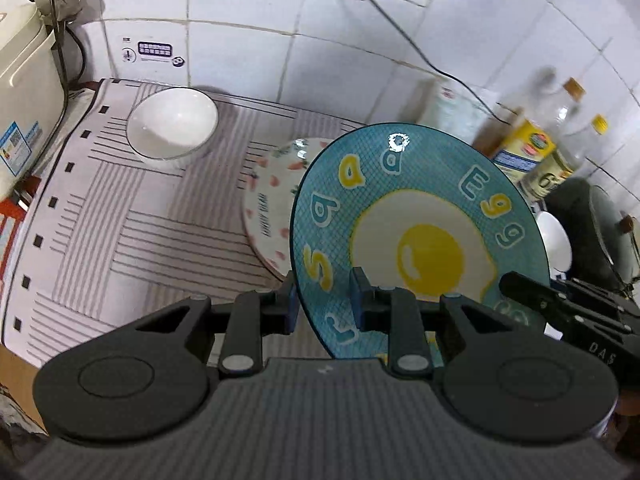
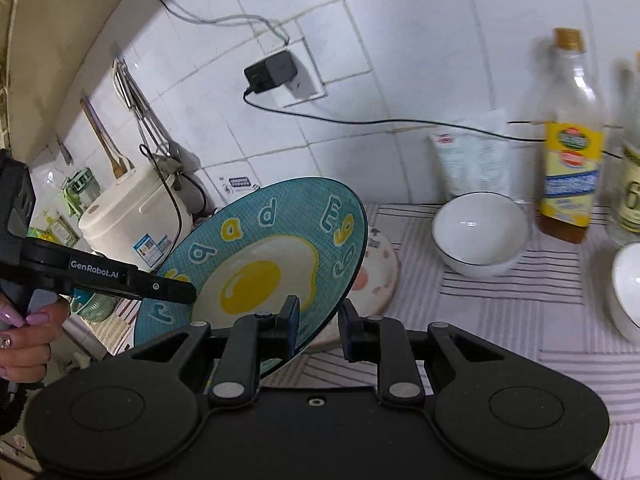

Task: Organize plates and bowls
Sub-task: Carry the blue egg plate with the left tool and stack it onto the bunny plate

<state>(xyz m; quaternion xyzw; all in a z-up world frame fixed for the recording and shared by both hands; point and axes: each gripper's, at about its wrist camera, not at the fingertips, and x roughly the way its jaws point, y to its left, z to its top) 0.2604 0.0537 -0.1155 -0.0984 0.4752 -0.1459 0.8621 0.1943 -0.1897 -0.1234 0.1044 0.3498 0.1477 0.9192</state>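
Spotted plate half hidden; bottles blurred

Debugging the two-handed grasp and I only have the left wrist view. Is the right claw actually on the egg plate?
Observer: In the right wrist view, the right claw straddles the rim of the blue egg plate, one finger on the face and one behind. I cannot tell if it pinches.
Operator: What's right of the plates? The plate blocks my view there.
Observer: A white bowl stands upright on the striped mat, beside the oil bottle.
Operator: Only one?
Observer: A second white bowl sits at the frame's right edge, cut off.
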